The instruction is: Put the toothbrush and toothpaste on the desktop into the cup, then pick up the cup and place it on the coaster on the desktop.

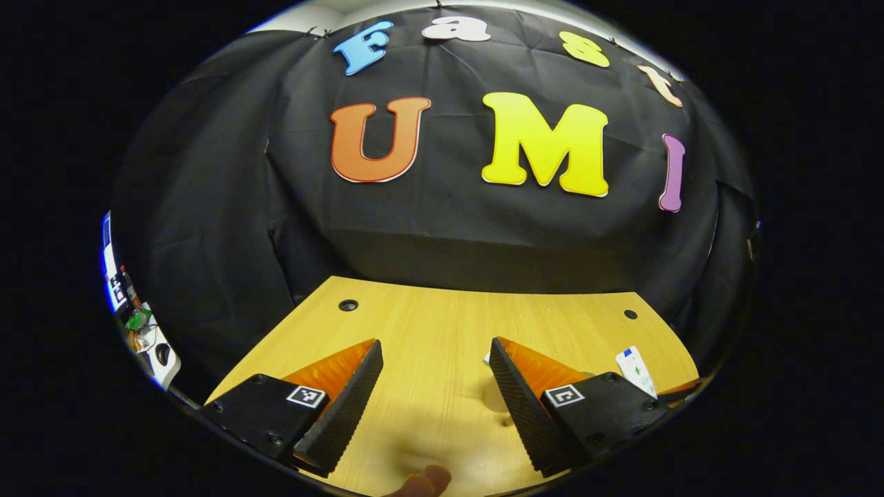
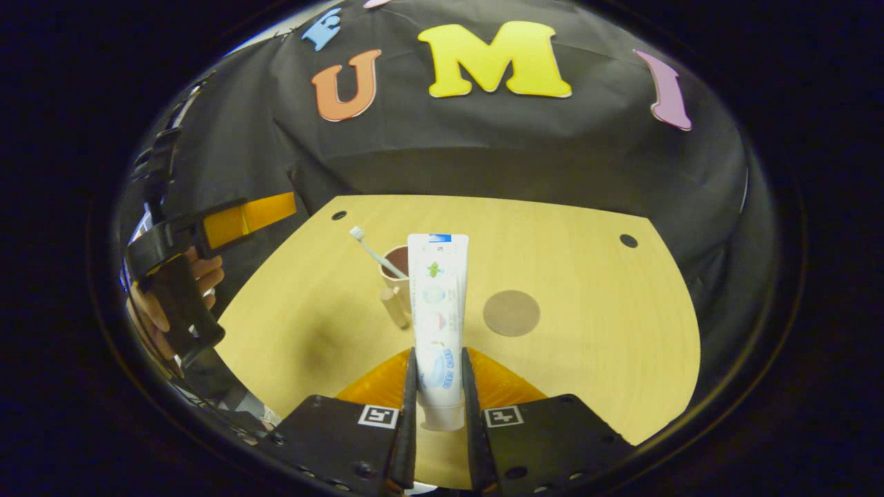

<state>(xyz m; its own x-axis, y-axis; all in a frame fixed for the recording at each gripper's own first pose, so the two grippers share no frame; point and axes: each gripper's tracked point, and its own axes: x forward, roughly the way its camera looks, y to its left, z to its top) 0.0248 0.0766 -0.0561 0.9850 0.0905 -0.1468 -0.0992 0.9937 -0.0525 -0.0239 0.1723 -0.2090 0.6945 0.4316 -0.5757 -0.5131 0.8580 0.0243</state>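
The right gripper (image 2: 439, 386) clamps the toothpaste (image 2: 437, 304) upright above the desk, near the cup (image 2: 395, 270) holding the toothbrush (image 2: 373, 252), while the left gripper (image 1: 435, 386) gapes empty; lowering off-centre could tip the cup.

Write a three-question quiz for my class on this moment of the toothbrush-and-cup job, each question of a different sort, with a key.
1. True or false: the toothbrush already stands in the cup.
2. Multiple choice: the right gripper is A) open, B) shut on the toothpaste, C) shut on the cup.
3. Fill in: the cup has yet to be set on the round ____ to its right on the desktop.

Key: 1 true. 2 B; both fingers press the tube near its cap end. 3 coaster; it lies bare, apart from the cup. The left gripper is open above the desktop.
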